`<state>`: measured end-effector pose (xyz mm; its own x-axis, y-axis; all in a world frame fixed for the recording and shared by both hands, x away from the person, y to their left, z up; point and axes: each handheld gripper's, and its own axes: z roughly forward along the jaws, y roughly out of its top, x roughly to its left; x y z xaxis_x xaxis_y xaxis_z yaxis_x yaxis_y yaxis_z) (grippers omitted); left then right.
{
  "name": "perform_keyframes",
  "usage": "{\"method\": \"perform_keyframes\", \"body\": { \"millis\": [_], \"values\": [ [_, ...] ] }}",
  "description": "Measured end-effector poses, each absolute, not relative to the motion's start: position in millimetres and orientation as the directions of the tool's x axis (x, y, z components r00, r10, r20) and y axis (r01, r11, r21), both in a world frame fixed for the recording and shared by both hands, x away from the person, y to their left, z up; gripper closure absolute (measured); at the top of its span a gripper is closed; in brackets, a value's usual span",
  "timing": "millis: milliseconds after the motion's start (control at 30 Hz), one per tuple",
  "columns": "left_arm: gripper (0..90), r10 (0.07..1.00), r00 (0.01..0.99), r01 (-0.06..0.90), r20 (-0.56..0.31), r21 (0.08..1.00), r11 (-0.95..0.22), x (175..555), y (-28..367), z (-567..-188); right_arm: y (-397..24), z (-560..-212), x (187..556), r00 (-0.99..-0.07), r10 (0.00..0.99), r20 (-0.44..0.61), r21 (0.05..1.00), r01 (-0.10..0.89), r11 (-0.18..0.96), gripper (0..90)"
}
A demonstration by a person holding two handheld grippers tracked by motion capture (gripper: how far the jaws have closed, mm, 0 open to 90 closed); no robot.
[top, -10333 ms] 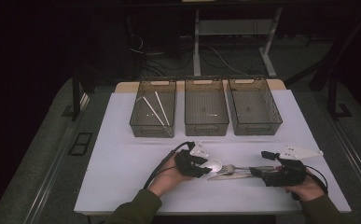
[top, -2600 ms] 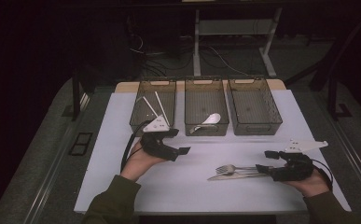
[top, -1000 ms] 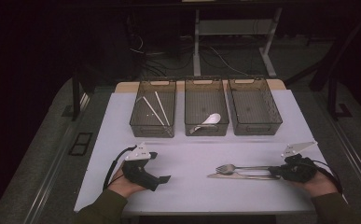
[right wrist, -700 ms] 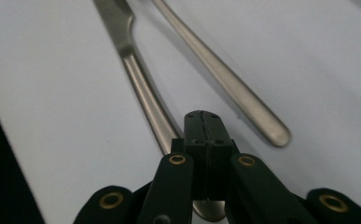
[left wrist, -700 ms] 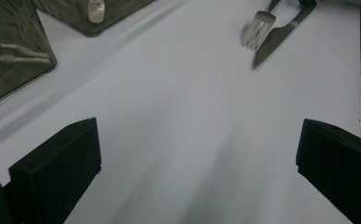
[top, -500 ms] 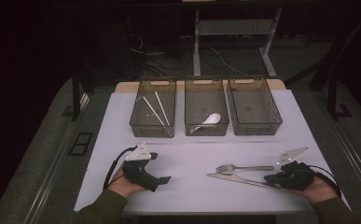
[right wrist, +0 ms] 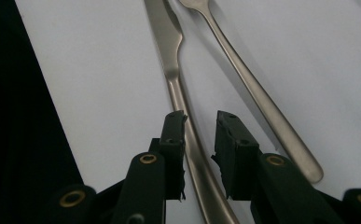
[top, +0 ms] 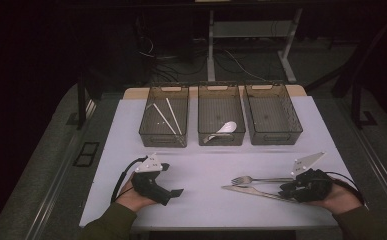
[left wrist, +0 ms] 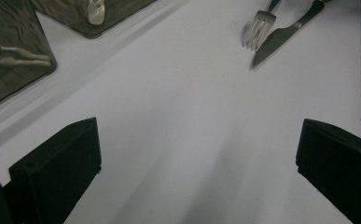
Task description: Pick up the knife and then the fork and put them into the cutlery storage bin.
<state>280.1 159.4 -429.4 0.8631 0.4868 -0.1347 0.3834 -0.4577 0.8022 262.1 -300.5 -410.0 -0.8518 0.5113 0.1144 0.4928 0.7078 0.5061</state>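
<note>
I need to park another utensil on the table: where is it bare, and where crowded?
Bare: the white table top between the left gripper and the fork, and the right-hand bin. Crowded: near the right gripper, where fork and knife lie.

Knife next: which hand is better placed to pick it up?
Right. The right gripper already straddles the knife handle, fingers just opening, beside the fork. The left gripper sits open on bare table, well away from both.
</note>
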Motion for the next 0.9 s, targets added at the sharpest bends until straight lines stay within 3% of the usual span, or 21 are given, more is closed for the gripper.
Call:
{"method": "perform_keyframes", "body": {
  "millis": [400,900],
  "values": [
    [0.0,0.481,0.866,0.378,-0.134,0.805,-0.456,280,158,-430,-260,-411,272,-0.923,0.384,0.035,0.376,0.368,0.850,72.7],
    [0.0,0.469,0.873,0.372,-0.135,0.806,-0.461,280,157,-430,-230,-418,278,-0.954,0.298,-0.036,0.234,0.281,0.931,76.9]
  ]
}}
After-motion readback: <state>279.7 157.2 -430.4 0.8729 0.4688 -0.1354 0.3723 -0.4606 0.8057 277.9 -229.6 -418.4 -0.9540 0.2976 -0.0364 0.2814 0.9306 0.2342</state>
